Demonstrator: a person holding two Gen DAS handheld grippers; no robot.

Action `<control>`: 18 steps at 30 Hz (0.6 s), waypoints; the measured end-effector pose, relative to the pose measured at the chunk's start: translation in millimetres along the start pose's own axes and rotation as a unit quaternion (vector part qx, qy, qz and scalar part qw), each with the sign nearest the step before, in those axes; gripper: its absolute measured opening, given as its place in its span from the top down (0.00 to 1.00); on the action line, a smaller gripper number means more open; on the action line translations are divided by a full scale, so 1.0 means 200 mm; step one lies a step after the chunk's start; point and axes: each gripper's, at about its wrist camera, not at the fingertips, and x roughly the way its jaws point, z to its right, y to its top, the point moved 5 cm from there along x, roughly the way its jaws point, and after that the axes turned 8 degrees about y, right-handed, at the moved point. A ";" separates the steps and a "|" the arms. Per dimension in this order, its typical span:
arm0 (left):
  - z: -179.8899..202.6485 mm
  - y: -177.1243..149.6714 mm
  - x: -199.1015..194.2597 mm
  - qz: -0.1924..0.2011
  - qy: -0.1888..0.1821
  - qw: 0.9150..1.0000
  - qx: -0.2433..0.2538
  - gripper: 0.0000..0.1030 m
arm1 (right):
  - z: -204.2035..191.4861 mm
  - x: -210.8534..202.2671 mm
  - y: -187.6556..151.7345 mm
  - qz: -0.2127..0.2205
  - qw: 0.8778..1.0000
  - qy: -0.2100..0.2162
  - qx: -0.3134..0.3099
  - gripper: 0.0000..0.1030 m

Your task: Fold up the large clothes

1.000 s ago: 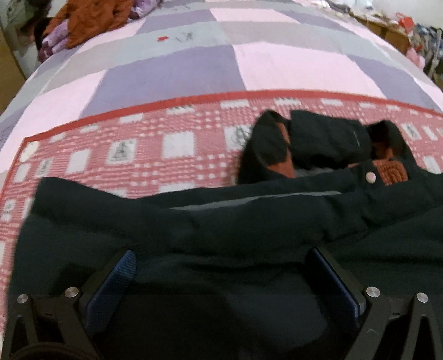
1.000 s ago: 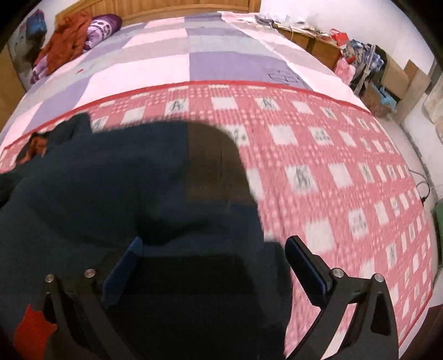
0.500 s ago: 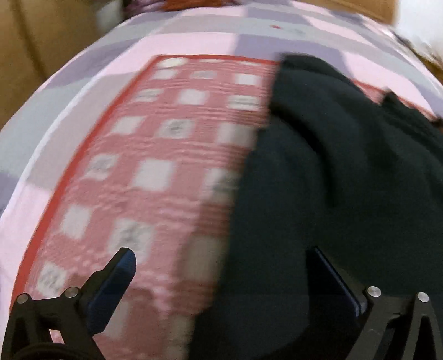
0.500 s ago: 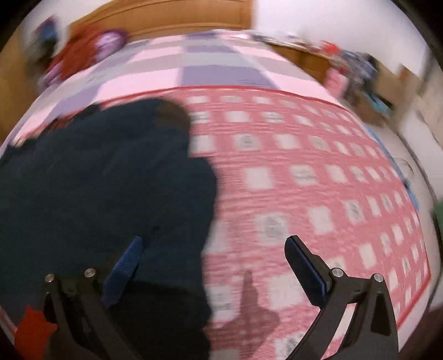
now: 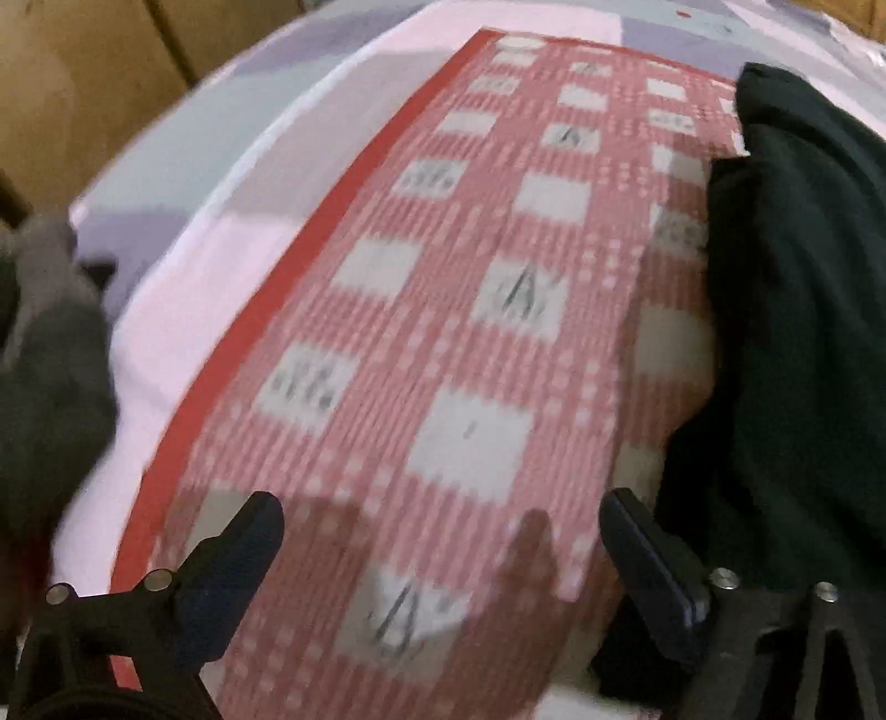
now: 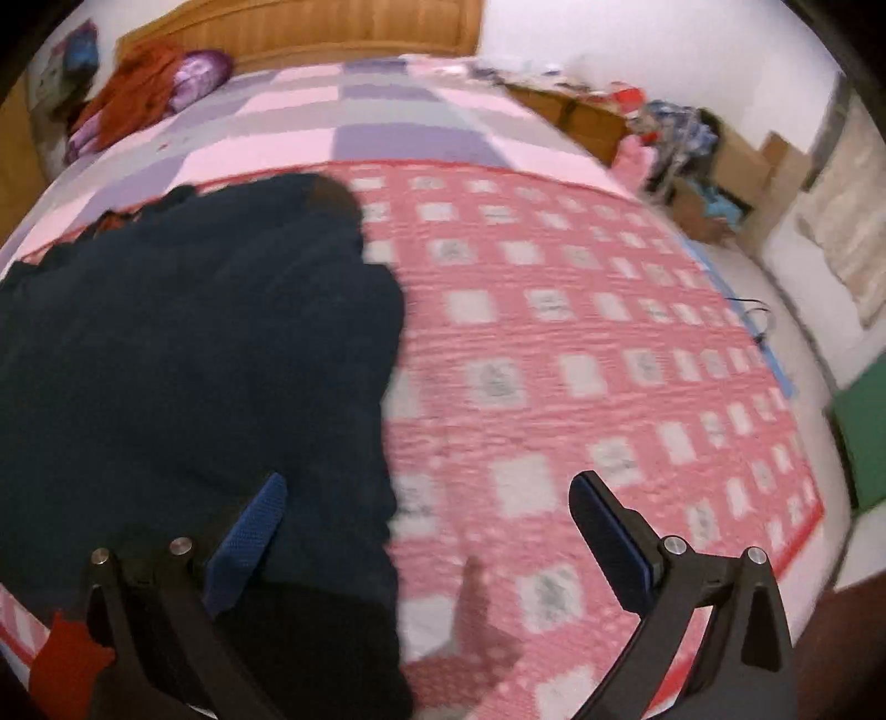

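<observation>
A large dark garment (image 6: 194, 360) lies spread on the red-and-white checked blanket (image 6: 581, 343) on the bed. My right gripper (image 6: 429, 490) hangs open above the garment's right edge, its left finger over the cloth and its right finger over the blanket. In the left wrist view the same garment (image 5: 803, 332) fills the right side. My left gripper (image 5: 440, 509) hovers over the checked blanket (image 5: 470, 332) just left of it. Its jaws are closing from wide, and nothing is between them. The right fingertip (image 5: 626, 515) is close to the garment's edge.
A pink, grey and purple quilt (image 6: 387, 133) covers the bed under the blanket. Orange and purple clothes (image 6: 149, 94) are piled by the wooden headboard (image 6: 332, 27). Boxes and clutter (image 6: 692, 144) stand beyond the bed's right side. A blurred grey shape (image 5: 50, 343) is at the left.
The left gripper swung left off the dark garment and is now over bare blanket. The right gripper shifted right, from above the garment to its right edge.
</observation>
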 end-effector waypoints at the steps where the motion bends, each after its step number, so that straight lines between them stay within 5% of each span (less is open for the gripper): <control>1: -0.01 -0.02 -0.04 -0.001 -0.036 0.999 -0.005 0.10 | 0.00 -0.03 -0.01 0.003 1.000 0.000 -0.006 0.01; 8: 0.24 0.00 -0.31 0.034 -0.197 0.979 0.039 0.10 | -0.09 -0.16 -0.06 0.011 1.000 0.011 0.002 0.01; 12: 0.39 0.04 -0.20 -0.002 -0.214 0.975 0.057 0.09 | -0.15 -0.11 -0.04 0.009 0.999 0.039 0.021 0.01; 15: 0.47 0.05 -0.06 -0.037 -0.209 0.975 0.064 0.04 | -0.15 0.00 -0.04 -0.023 0.999 0.032 0.006 0.01; 18: 0.50 0.06 0.03 -0.060 -0.217 0.973 0.057 0.00 | -0.08 0.13 -0.05 -0.050 0.995 0.072 0.041 0.00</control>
